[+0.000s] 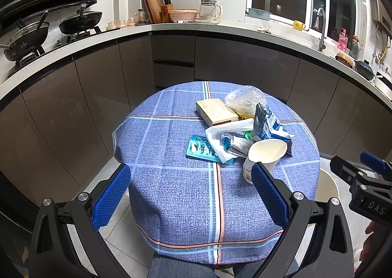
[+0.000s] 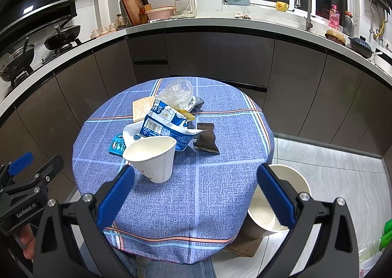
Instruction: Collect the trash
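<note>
A pile of trash lies on the small round table with a blue checked cloth (image 1: 176, 192) (image 2: 215, 192): a squashed paper cup (image 1: 263, 155) (image 2: 153, 157), a blue and white snack bag (image 1: 269, 126) (image 2: 169, 126), a cardboard box (image 1: 215, 111) (image 2: 140, 107), a clear plastic bag (image 1: 245, 97) (image 2: 177, 93), a teal blister pack (image 1: 199, 148) (image 2: 117, 144), a small tube (image 1: 232, 143) and a dark wrapper (image 2: 205, 140). My left gripper (image 1: 191, 194) is open, in front of the pile. My right gripper (image 2: 196, 194) is open, just short of the cup.
A cream waste bin (image 2: 281, 204) (image 1: 327, 187) stands on the tiled floor right of the table. Dark cabinets and a counter (image 1: 220, 28) with pans, a kettle and a sink curve round behind the table. The other gripper shows at each view's edge.
</note>
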